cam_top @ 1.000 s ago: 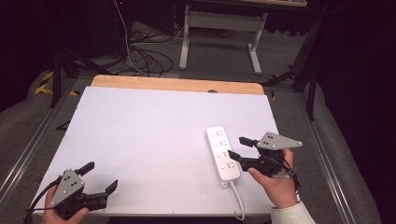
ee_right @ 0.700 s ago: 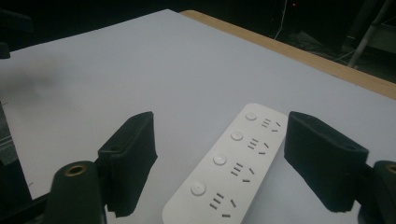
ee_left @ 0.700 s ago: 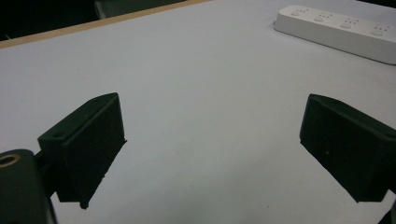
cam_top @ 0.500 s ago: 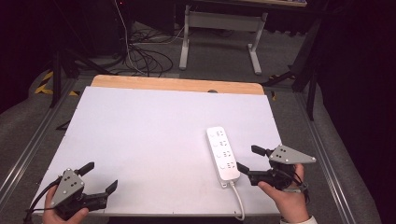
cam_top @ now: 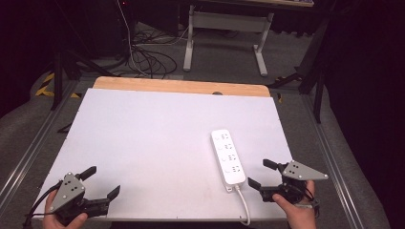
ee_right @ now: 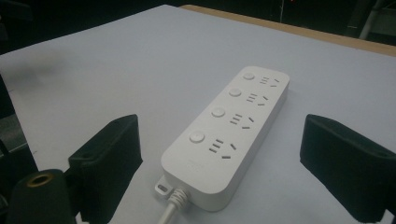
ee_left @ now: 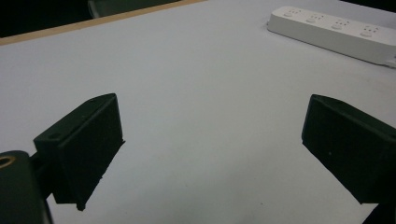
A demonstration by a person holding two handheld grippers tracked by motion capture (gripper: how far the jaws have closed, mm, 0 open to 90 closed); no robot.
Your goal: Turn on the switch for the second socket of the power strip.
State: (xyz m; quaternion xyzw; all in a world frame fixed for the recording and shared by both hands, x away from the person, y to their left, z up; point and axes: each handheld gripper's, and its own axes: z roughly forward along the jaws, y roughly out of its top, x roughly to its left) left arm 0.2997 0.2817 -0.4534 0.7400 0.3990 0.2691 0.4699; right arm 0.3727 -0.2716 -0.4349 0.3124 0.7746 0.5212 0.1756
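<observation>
On a white table, both grippers, lower left and lower right, gape empty; the right could nudge the strip askew.

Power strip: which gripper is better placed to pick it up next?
Likely the right. The right gripper sits open just beside the power strip's cable end, jaws framing it. The left gripper is open at the table's opposite near corner.

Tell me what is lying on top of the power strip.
Nothing lies on the power strip: its four sockets and four round buttons are bare, with no plug in any. Both tongs are off it. Its underside, flat on the white table, is hidden.
</observation>
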